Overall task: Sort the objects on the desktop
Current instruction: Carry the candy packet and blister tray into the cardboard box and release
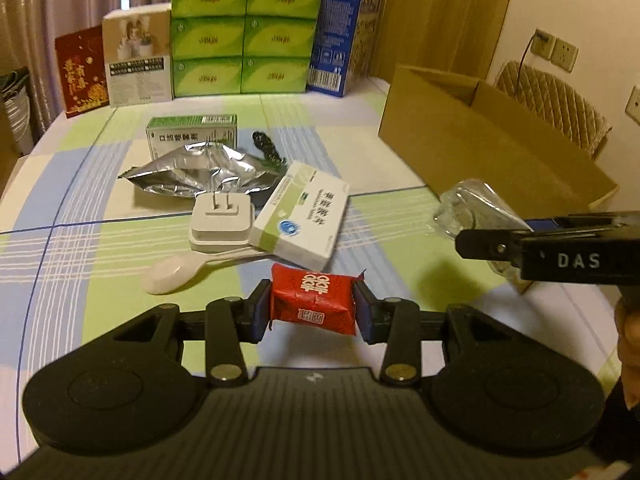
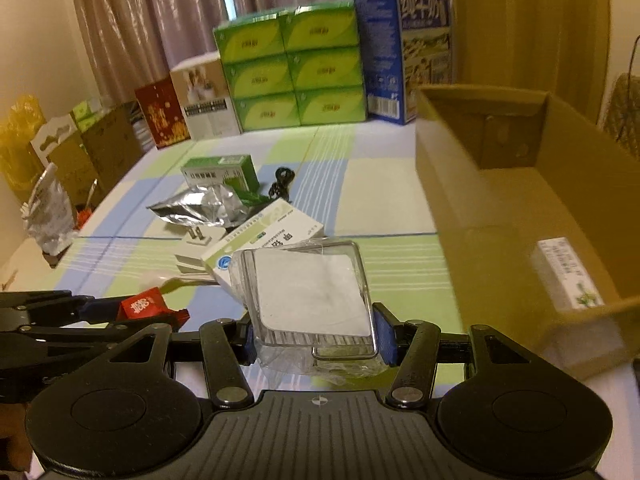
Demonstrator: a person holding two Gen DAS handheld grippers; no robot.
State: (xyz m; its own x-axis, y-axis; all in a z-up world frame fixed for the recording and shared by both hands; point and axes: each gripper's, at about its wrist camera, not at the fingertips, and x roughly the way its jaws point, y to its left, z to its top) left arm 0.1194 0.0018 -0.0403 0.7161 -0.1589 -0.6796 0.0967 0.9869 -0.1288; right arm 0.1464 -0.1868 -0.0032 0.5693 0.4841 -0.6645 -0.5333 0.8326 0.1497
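My left gripper point(image 1: 314, 310) is shut on a small red wrapped packet point(image 1: 314, 302), held above the checked tablecloth. My right gripper point(image 2: 316, 338) is shut on a clear plastic box point(image 2: 312, 296) with a white sheet inside, also lifted off the table. In the left wrist view that clear box point(image 1: 476, 208) shows at the right, in front of the open cardboard box point(image 1: 492, 140). In the right wrist view the red packet point(image 2: 144, 306) shows at the left in the other gripper's fingers. The cardboard box point(image 2: 452, 184) holds a white carton point(image 2: 564, 272).
On the cloth lie a white-green medicine box point(image 1: 304, 216), a white plug adapter point(image 1: 222, 220), a white spoon point(image 1: 168, 276), a silver foil bag point(image 1: 200, 172), a green carton point(image 1: 192, 134) and a black cable point(image 1: 266, 146). Stacked green tissue boxes point(image 1: 244, 36) and a blue carton point(image 1: 340, 28) line the back.
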